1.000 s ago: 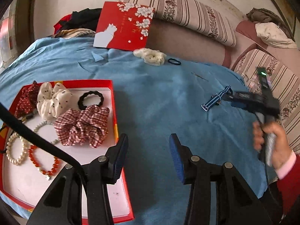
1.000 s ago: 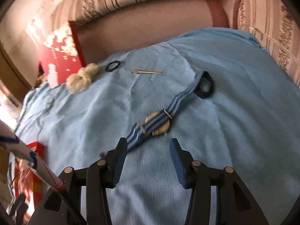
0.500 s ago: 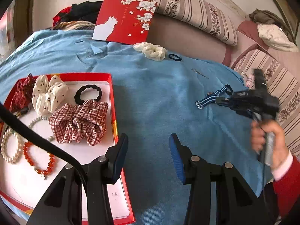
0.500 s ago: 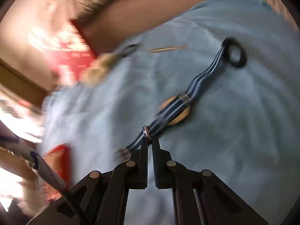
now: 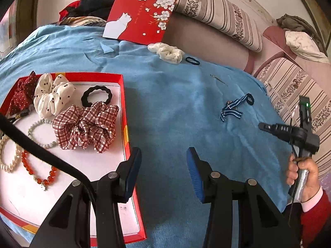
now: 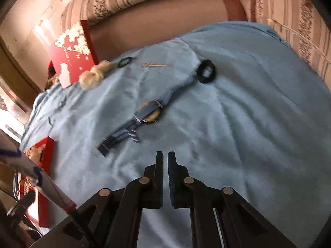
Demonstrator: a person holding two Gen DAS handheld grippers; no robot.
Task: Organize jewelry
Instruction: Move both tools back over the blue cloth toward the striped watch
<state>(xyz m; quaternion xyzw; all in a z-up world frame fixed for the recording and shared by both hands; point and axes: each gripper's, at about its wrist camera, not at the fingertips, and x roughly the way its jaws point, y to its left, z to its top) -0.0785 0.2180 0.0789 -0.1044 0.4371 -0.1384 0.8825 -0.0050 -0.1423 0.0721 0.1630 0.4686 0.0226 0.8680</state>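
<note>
A blue-and-white striped ribbon hair tie with a black elastic loop [image 6: 149, 113] lies loose on the light blue cloth [image 5: 175, 107] that covers the desk, just ahead of the right gripper [image 6: 165, 161]. That gripper's fingers [image 6: 159, 165] are closed almost together with only a thin slit between them, and they have hold of nothing; the ribbon sits apart from their tips, up and to the left. In the left wrist view the same ribbon [image 5: 234, 108] rests near the right side of the cloth.

The left gripper [image 5: 163, 165] hovers with its fingers [image 5: 194, 173] spread wide and empty, beside the right wall of the shallow red cardboard box [image 5: 124, 95]. Inside the box lie a red-and-white plaid scrunchie [image 5: 86, 126], a cream dotted scrunchie [image 5: 51, 97], a black wavy hair tie [image 5: 96, 97], a red bead bracelet [image 5: 39, 171] and a pearl bracelet [image 5: 6, 157].

Farther back on the cloth, a cream scrunchie [image 5: 167, 51] and a thin black elastic band [image 5: 192, 60] lie just beside each other, near a red box lid with a white cat and blossoms [image 5: 138, 16].
</note>
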